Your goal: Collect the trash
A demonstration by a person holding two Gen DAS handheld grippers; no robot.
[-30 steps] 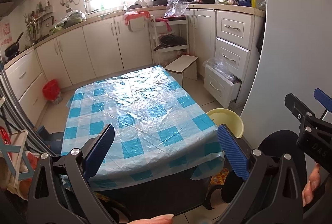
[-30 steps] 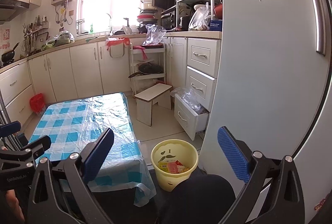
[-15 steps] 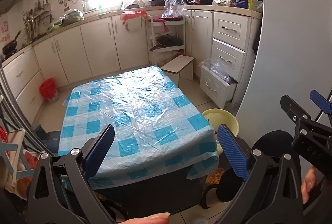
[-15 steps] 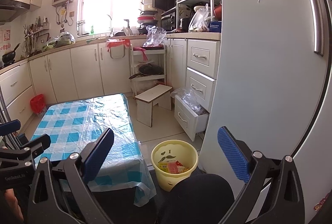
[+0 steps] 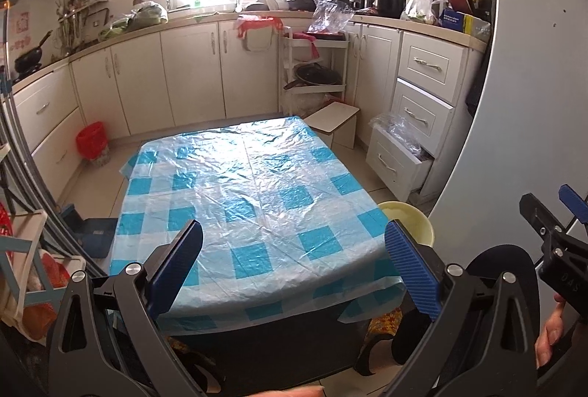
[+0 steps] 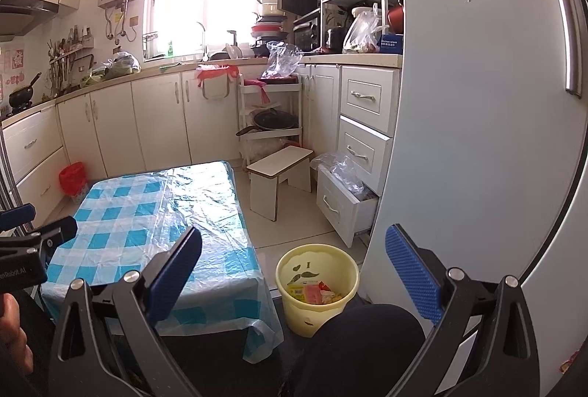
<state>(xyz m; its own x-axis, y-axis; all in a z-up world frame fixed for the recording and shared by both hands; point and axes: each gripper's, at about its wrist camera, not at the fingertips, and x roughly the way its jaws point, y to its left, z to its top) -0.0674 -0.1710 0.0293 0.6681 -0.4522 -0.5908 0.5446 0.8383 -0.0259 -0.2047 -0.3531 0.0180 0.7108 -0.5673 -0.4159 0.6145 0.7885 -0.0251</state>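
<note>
Above the near edge of a blue-checked table [image 5: 253,191], the left gripper [image 5: 294,264] and right gripper [image 6: 294,268] hang wide-spread and unladen, trash [image 6: 315,292] lying in the yellow bin [image 6: 316,286] between table and refrigerator [image 6: 477,139].

A pale yellow plastic trash bin [image 6: 316,288] stands upright on the tiled kitchen floor, just beside the near right corner of the low table, between the table's hanging cloth and the grey refrigerator door. Its mouth is open, and a dark moustache-like motif marks the inner wall. Crumpled wrappers [image 6: 313,293] in red, pink, yellow and green lie heaped at the bottom, well below the rim. In the left wrist view only part of the bin's rim [image 5: 408,218] shows, peeking past the table's right edge.
</note>
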